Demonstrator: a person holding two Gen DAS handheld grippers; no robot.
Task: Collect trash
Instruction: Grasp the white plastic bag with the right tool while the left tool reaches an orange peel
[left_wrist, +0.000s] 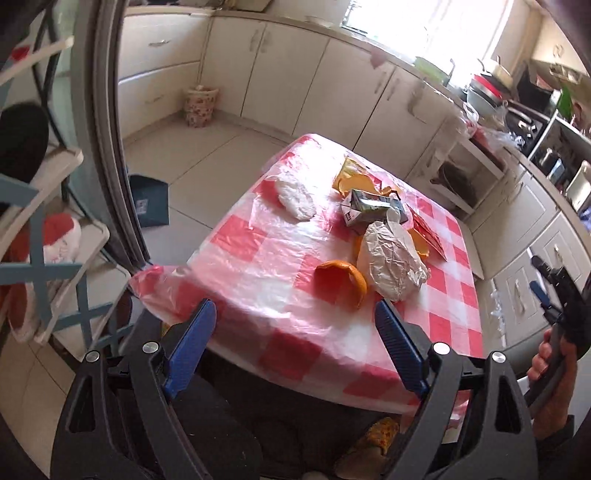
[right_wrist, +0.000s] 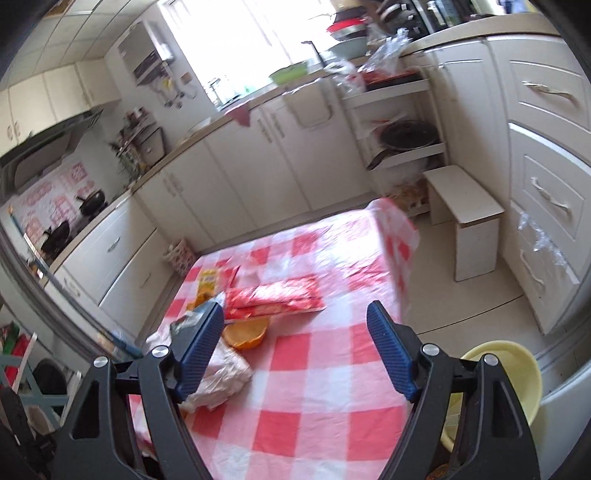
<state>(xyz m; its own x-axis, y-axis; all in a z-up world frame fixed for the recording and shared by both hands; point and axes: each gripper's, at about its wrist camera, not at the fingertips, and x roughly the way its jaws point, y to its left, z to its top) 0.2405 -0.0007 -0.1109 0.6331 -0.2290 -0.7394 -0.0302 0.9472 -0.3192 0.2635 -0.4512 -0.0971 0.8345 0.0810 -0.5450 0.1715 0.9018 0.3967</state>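
Both the left tongs (left_wrist: 295, 321) and the right tongs (right_wrist: 295, 332) are spread and empty above the table (left_wrist: 280, 332). The trash, orange peel (left_wrist: 341, 280), crumpled paper (left_wrist: 391, 266) and carton (left_wrist: 365, 210), lies mid-table; a hasty grab may snag the loose plastic cloth (left_wrist: 258, 258).

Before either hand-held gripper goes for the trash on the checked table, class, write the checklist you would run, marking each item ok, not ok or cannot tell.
1. Left hand-held gripper open and empty: ok.
2. Right hand-held gripper open and empty: ok.
3. Trash still on the table: orange peel, crumpled paper, small carton, red wrapper: ok.
4. Nearest piece unobstructed, the orange peel: ok.
5. Somewhere to drop trash, perhaps the yellow tub: cannot tell.
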